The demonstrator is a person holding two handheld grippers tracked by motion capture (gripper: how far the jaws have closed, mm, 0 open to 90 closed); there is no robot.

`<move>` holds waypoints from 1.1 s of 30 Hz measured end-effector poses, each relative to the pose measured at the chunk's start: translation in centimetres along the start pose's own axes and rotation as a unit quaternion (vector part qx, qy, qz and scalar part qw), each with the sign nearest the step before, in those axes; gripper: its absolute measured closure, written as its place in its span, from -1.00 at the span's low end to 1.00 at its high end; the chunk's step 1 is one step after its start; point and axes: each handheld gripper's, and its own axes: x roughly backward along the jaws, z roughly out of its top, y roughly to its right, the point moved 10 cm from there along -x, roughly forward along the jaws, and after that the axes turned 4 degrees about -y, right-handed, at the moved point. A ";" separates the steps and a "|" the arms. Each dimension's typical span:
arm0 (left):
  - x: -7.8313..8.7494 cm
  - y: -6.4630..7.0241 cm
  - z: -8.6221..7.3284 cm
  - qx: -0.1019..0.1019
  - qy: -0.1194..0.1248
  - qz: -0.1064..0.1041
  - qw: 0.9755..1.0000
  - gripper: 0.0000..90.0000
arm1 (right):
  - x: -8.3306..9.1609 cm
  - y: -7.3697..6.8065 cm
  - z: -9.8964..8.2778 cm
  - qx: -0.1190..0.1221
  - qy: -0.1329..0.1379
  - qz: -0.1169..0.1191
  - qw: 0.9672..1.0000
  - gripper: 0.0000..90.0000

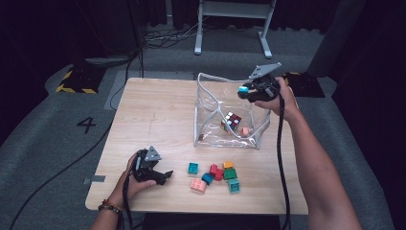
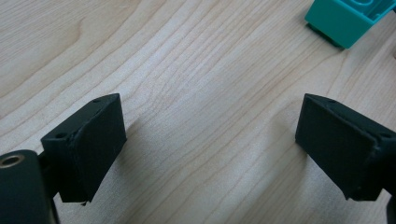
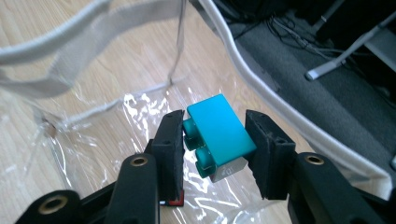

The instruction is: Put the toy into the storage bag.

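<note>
My right gripper (image 1: 245, 91) (image 3: 214, 144) is shut on a teal brick (image 1: 243, 89) (image 3: 218, 135), held above the open top of a clear plastic bag (image 1: 207, 110) (image 3: 140, 116) with a white rim. Inside the bag lie a colour cube (image 1: 231, 120) and a pink brick (image 1: 245, 131). My left gripper (image 1: 166, 176) (image 2: 210, 144) rests open on the wooden table (image 1: 158, 120) (image 2: 187, 70) at the front left, nothing between its jaws. A teal brick (image 1: 193, 167) (image 2: 343, 18) lies just beyond it. Several more bricks (image 1: 219, 176) sit in a loose group in front of the bag.
The table's front edge (image 1: 201, 210) runs close behind the brick group. Cables trail from both grippers off the front. Beyond the table are grey floor, a white stand's legs (image 1: 232, 28) and a yellow-black striped block (image 1: 76, 81).
</note>
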 end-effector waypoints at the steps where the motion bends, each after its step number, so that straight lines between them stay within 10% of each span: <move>1: 0.0 0.0 0.0 0.000 0.000 0.000 1.000 -0.81 | -0.1 0.0 -0.2 0.004 -0.008 0.001 1.000 0.31; 16: 0.0 0.0 0.0 0.000 0.000 0.000 1.000 -0.80 | -0.8 0.3 -3.2 0.047 -0.099 0.030 0.994 0.31; 33: 0.0 0.0 0.0 0.001 -0.001 0.000 1.000 -0.81 | 0.3 -0.3 -6.8 0.090 -0.198 0.067 0.974 0.30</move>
